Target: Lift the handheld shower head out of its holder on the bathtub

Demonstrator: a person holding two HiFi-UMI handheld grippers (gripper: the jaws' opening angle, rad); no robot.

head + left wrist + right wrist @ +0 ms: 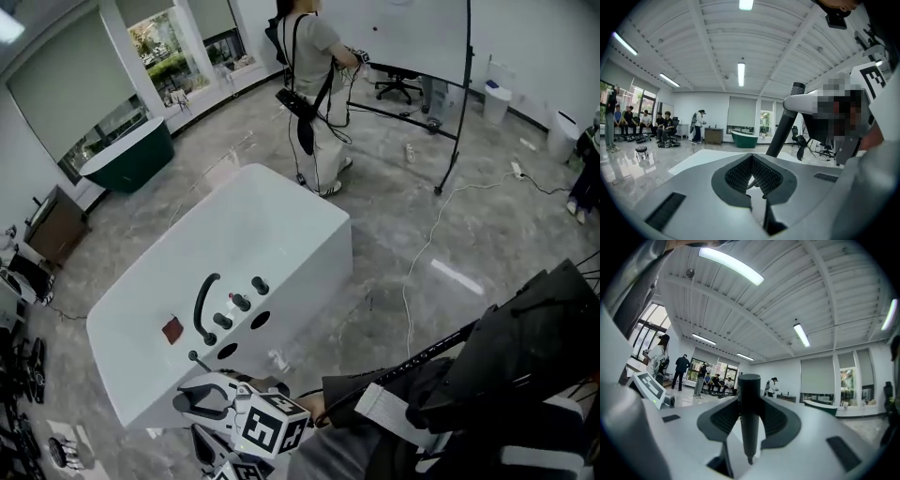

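Head view: the right claw point(202, 401) hovers at the tub's point(291, 220) tap end, the deck just ahead of it.
Left gripper view: the left claw point(752, 161) has its tips together and is empty. The shower head point(785, 124) stands to its upper right.
Right gripper view: the right claw point(749, 401) grips the shower head point(749, 427), which stands upright between its pads.
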